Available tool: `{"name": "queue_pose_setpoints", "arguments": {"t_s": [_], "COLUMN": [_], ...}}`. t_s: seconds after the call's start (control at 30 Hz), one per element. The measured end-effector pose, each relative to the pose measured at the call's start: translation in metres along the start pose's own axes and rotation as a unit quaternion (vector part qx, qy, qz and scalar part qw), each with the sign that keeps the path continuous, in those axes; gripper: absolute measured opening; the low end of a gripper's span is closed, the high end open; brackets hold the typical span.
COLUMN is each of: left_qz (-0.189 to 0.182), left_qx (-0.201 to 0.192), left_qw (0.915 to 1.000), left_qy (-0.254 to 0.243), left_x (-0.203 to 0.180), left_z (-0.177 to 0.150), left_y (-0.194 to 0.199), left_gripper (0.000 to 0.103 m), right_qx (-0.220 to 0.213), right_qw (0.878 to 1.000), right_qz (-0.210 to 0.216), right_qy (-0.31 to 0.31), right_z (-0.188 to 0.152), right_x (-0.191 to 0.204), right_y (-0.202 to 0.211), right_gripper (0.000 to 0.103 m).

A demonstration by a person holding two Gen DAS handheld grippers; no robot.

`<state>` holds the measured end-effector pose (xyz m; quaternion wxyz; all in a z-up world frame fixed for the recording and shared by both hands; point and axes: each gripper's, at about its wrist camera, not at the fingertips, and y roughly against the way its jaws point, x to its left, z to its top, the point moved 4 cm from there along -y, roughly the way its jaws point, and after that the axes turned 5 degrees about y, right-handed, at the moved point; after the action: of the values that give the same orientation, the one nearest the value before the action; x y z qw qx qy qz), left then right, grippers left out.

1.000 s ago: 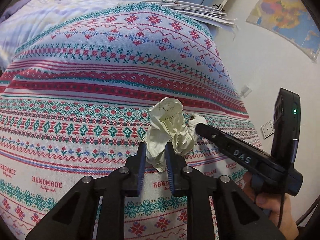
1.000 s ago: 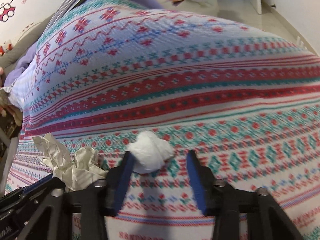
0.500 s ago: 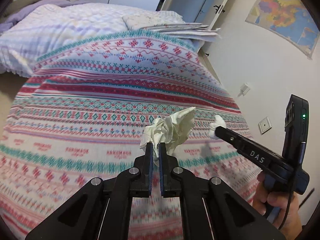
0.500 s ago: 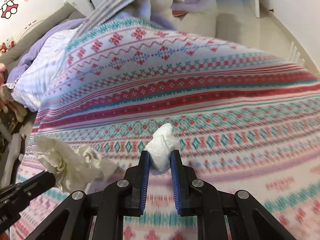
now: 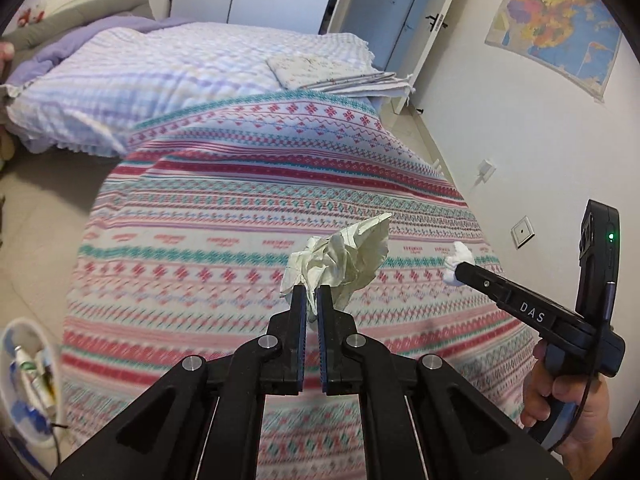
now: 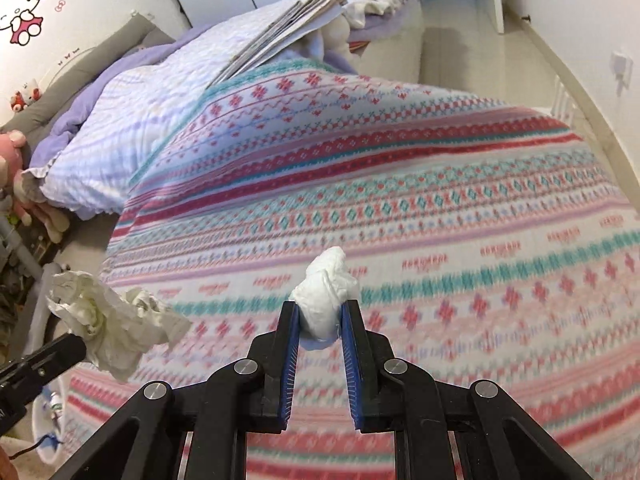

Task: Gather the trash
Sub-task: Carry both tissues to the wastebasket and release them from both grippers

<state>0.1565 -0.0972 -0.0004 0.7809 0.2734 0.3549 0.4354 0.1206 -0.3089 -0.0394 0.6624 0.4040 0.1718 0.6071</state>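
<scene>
My left gripper (image 5: 313, 295) is shut on a crumpled cream paper (image 5: 340, 258), held in the air above the patterned blanket (image 5: 224, 216). The same paper (image 6: 108, 320) shows at the lower left of the right wrist view, at the tip of the left gripper (image 6: 78, 346). My right gripper (image 6: 320, 312) is shut on a small white tissue wad (image 6: 326, 300), also lifted off the blanket (image 6: 480, 208). In the left wrist view that white wad (image 5: 458, 262) sticks out of the right gripper (image 5: 460, 270), which a hand (image 5: 560, 412) holds at the lower right.
A white bin (image 5: 28, 380) with trash in it stands on the floor at the lower left, beside the bed; the same bin (image 6: 48, 416) shows under the left gripper. Folded newspapers (image 5: 340, 74) lie on the far quilt (image 5: 160, 72). A wall with a map (image 5: 556, 20) is to the right.
Both grippers closed on their scraps, the right one from wide open, and lifted them off the blanket. Both have pulled back and up, so the bed looks smaller and the bin came into view.
</scene>
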Motion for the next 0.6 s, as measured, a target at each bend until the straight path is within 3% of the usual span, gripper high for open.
{"name": "queue_pose_setpoints", "arguments": {"t_s": [0.33, 0.6], "left_qz": [0.027, 0.055], "left_qx": [0.002, 0.024], "left_qw": [0.9993, 0.9966], "left_qy": [0.026, 0.056], "left_x": [0.045, 0.104], "left_z": [-0.032, -0.054], "left_y": [0.050, 0.071], "left_gripper": [0.005, 0.005], "right_qx": [0.016, 0.067], "right_qw": [0.999, 0.996], "right_qz": [0.026, 0.042], "right_qy": [0.024, 0.040], "right_z": [-0.040, -0.074], "right_x": [0.044, 0.073], "right_y": [0.030, 0.017], "right_gripper": [0.019, 0.019]}}
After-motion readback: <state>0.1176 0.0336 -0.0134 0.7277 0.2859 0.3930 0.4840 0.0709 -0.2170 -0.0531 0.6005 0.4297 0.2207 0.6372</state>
